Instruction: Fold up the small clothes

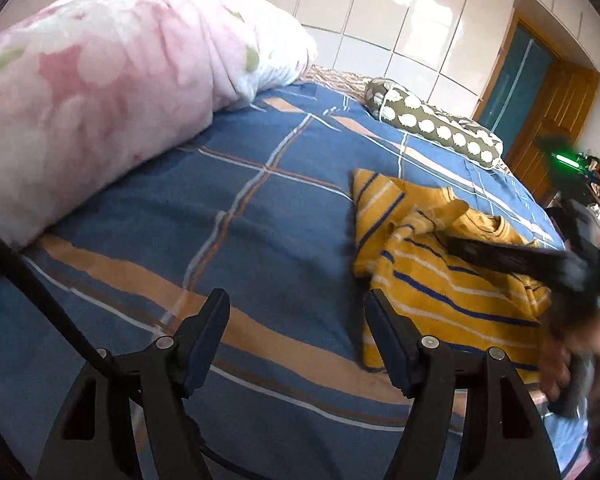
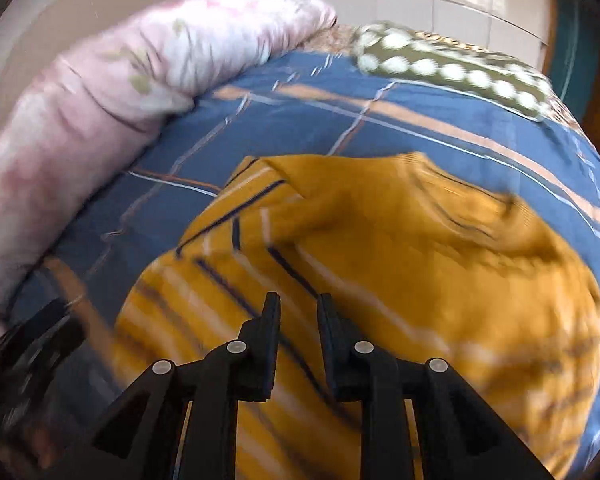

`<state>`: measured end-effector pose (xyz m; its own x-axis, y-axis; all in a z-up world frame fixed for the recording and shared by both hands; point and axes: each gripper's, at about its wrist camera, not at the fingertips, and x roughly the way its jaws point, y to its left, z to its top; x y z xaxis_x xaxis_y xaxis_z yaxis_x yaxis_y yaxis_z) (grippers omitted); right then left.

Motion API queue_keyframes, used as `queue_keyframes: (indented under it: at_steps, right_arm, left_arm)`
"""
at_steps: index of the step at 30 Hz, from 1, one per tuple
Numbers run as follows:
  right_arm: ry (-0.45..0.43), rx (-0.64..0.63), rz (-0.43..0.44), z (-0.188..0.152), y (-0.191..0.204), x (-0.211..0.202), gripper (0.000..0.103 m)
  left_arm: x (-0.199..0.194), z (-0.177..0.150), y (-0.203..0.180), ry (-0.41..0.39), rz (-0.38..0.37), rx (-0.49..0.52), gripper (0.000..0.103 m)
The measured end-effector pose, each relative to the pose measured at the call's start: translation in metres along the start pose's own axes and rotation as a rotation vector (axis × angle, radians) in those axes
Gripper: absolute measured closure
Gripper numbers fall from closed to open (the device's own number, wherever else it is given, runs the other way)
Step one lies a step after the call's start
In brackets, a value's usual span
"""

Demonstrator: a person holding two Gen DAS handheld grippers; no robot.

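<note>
A small yellow shirt (image 1: 440, 288) with blue and white stripes lies crumpled on the blue plaid bed cover (image 1: 260, 220). My left gripper (image 1: 295, 294) hovers open and wide over the cover, just left of the shirt's edge, with nothing between its fingers. My right gripper (image 2: 299, 298) points down over the middle of the shirt (image 2: 400, 248). Its jaws stand a narrow gap apart, and only the cloth below shows through the gap. In the left wrist view the right gripper (image 1: 460, 246) is a dark blur above the shirt, with a person's hand (image 1: 564, 368) behind it.
A rolled pink floral quilt (image 1: 100, 80) runs along the left side of the bed. A green pillow with white dots (image 1: 432, 124) lies at the far end. White tiled wall and a wooden door (image 1: 540, 92) stand beyond. The left gripper shows as a blur (image 2: 32, 332).
</note>
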<state>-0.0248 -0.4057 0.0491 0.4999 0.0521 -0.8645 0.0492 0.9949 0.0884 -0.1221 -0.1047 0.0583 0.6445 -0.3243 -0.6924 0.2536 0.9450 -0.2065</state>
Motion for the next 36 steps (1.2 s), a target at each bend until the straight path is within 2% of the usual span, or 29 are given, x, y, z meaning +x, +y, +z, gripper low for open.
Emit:
queue_keyframes:
  at_steps: [3, 6, 9, 11, 12, 14, 15, 19, 23, 25, 27, 30, 32, 35, 36]
  right_arm:
    - [0.043, -0.028, -0.054, 0.031, 0.015, 0.037, 0.082]
    - [0.065, -0.046, -0.094, 0.064, 0.027, 0.065, 0.081]
    - [0.081, -0.065, -0.138, 0.085, 0.035, 0.084, 0.081]
    - [0.090, -0.062, -0.134, 0.094, 0.037, 0.087, 0.072]
    - [0.088, -0.058, -0.124, 0.098, 0.038, 0.083, 0.071]
    - [0.024, -0.064, -0.115, 0.100, 0.042, 0.063, 0.071]
    - [-0.010, -0.055, -0.094, 0.098, 0.043, 0.047, 0.067]
    - [-0.072, -0.010, -0.039, 0.072, 0.043, -0.004, 0.066]
    - [-0.053, -0.029, 0.082, 0.022, 0.051, -0.034, 0.066]
    - [-0.026, -0.068, 0.151, -0.004, 0.063, -0.040, 0.066]
    - [-0.020, -0.127, 0.180, -0.031, 0.076, -0.045, 0.063]
    - [-0.033, -0.252, 0.139, -0.059, 0.100, -0.043, 0.055]
    - [-0.029, -0.331, 0.080, -0.071, 0.114, -0.035, 0.052]
    - [-0.062, -0.493, -0.112, -0.088, 0.137, -0.016, 0.052]
    - [-0.060, -0.522, -0.175, -0.090, 0.140, -0.008, 0.072]
  left_arm:
    - [-0.002, 0.004, 0.013, -0.027, -0.003, -0.011, 0.034]
    - [-0.003, 0.009, 0.031, -0.023, -0.025, -0.053, 0.034]
    - [0.000, 0.014, 0.042, -0.022, -0.016, -0.088, 0.034]
    - [0.003, 0.014, 0.048, -0.015, -0.011, -0.110, 0.034]
    - [0.003, 0.012, 0.051, -0.006, -0.016, -0.124, 0.034]
    - [0.004, 0.012, 0.053, 0.003, -0.019, -0.135, 0.034]
    - [0.003, 0.012, 0.053, 0.002, -0.015, -0.137, 0.034]
    - [0.001, 0.012, 0.051, 0.000, 0.003, -0.136, 0.034]
    - [0.000, 0.014, 0.059, -0.003, 0.049, -0.153, 0.034]
    - [-0.002, 0.015, 0.065, -0.012, 0.072, -0.171, 0.034]
    - [-0.005, 0.015, 0.073, -0.018, 0.088, -0.195, 0.034]
    - [-0.009, 0.014, 0.083, -0.025, 0.104, -0.221, 0.034]
    - [-0.011, 0.012, 0.088, -0.025, 0.117, -0.233, 0.034]
    - [-0.013, 0.012, 0.094, -0.023, 0.124, -0.244, 0.034]
    - [-0.016, 0.012, 0.096, -0.027, 0.125, -0.248, 0.034]
